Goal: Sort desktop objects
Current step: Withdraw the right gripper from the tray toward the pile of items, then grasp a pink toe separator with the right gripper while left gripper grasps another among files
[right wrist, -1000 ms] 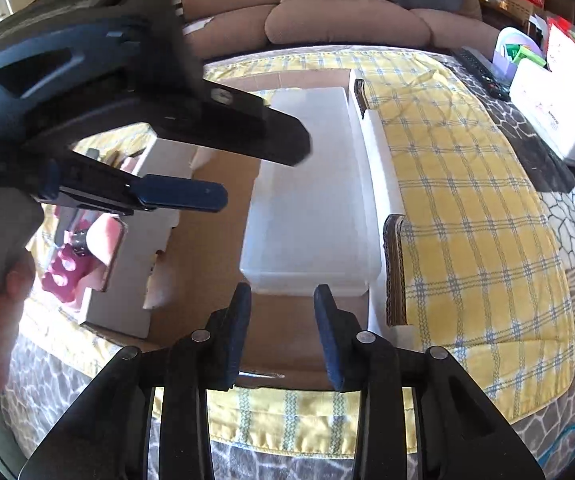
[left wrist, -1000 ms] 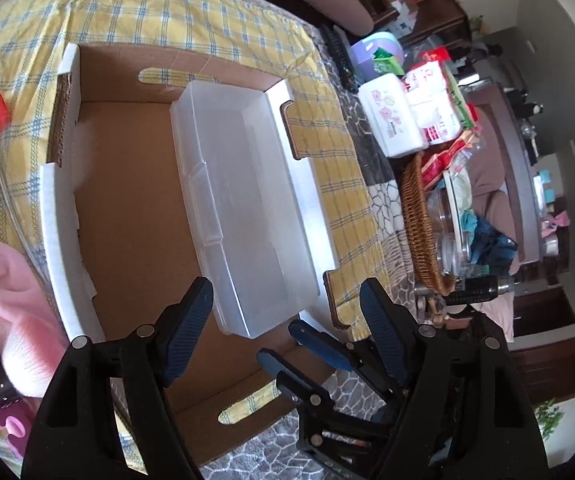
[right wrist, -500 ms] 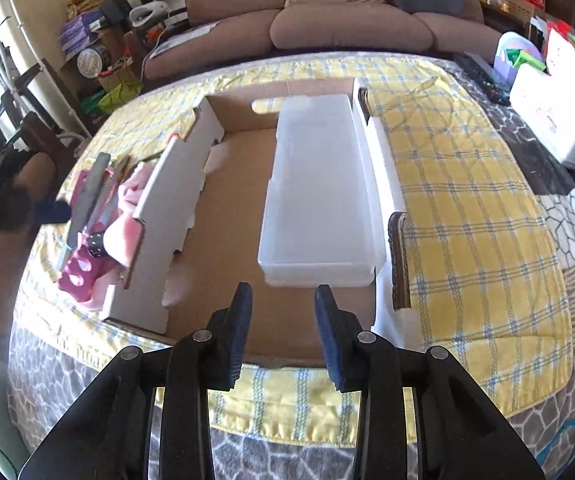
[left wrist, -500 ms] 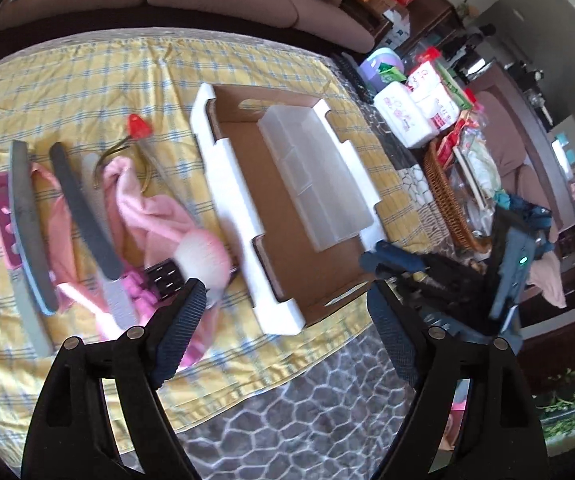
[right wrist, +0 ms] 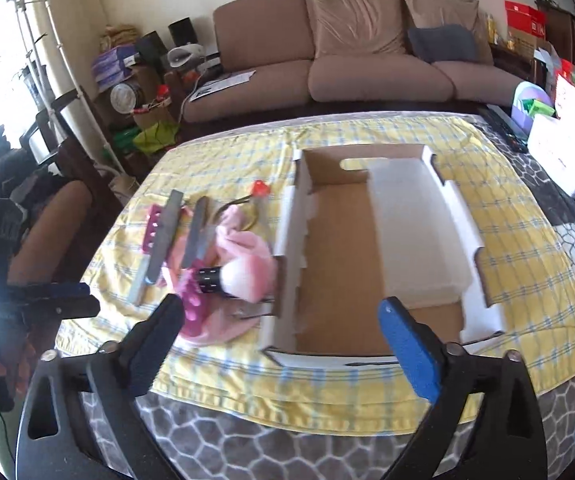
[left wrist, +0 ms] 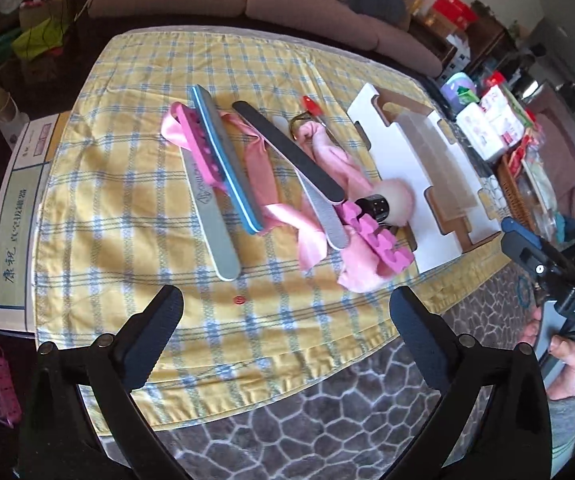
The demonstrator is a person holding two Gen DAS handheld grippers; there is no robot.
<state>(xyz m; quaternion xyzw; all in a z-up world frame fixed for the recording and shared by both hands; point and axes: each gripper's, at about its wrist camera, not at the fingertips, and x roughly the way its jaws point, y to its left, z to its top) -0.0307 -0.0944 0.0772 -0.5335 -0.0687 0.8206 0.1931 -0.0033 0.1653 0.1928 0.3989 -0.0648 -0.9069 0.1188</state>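
On the yellow checked cloth [left wrist: 127, 208], over at the left, the clutter sits in a heap: a grey nail file [left wrist: 212, 216] and a blue-edged buffer block [left wrist: 223, 160] lying over a pink toe separator [left wrist: 197, 136], then a black file [left wrist: 287, 148] and a second grey file [left wrist: 325, 210] crossing a crumpled pink cloth [left wrist: 327, 160]. A fluffy brush with a black ferrule [left wrist: 383, 204] lies against a second pink toe separator [left wrist: 375, 244], and a red-tipped tool [left wrist: 311, 105] pokes out behind, its body mostly hidden by the cloth. That makes four flat files or buffers, two separators, one brush. Further right stands the open cardboard box [right wrist: 287, 240], white outside, brown inside; a clear plastic tray [right wrist: 411, 224] lies along its right wall, and I can see nothing in it, though blur softens that view. The rest of the box floor is bare cardboard. The left gripper [left wrist: 285, 336] has just spread its jaws wide above the cloth's near edge, nothing between them. The right gripper [right wrist: 279, 344] has likewise just opened fully, empty, before the box's near end; its left finger is smeared with blur.
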